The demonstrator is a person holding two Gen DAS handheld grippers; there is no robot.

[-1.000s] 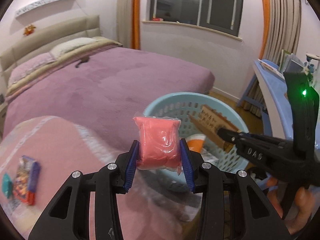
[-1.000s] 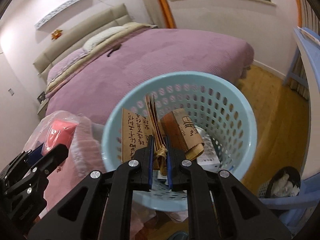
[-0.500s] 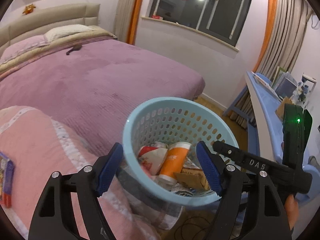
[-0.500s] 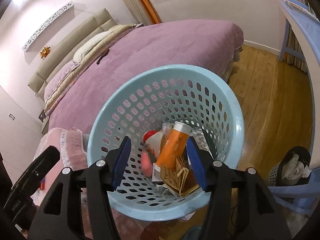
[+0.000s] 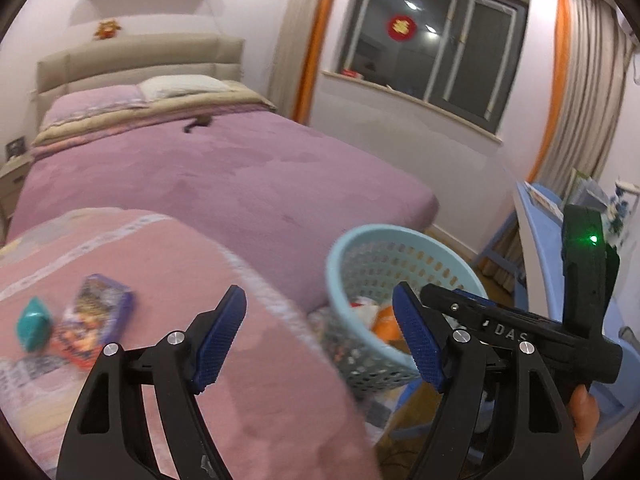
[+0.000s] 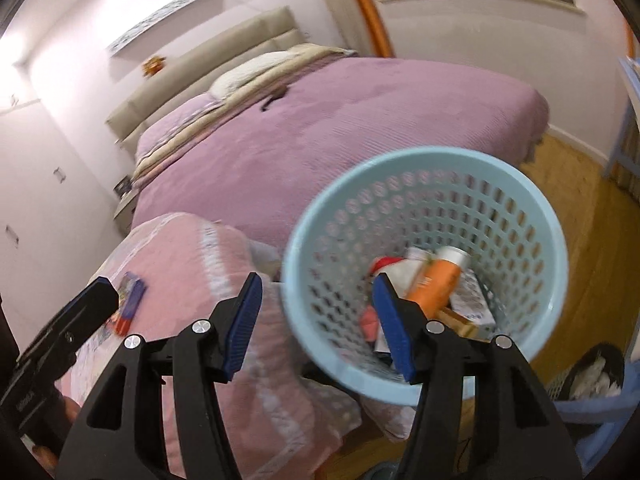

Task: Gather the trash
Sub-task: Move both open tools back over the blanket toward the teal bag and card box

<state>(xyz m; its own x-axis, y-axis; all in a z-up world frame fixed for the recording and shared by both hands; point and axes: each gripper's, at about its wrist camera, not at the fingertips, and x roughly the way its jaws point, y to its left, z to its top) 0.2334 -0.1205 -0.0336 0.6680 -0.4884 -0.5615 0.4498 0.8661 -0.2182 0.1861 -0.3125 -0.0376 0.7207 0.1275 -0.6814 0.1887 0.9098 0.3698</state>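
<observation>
A light blue perforated basket stands at the bed's foot and holds trash, among it an orange bottle and a red-white wrapper. My left gripper is open and empty over the pink blanket. My right gripper is open and empty at the basket's near left rim; it also shows in the left wrist view. A colourful snack packet and a teal packet lie on the pink blanket.
A large purple bed fills the middle. A blue desk stands at the right. A dark bin with white waste sits on the wooden floor at the lower right. A window is behind.
Both grippers opened: the pink packet and the brown paper dropped into the basket. Both grippers then swung left, toward the pink blanket.
</observation>
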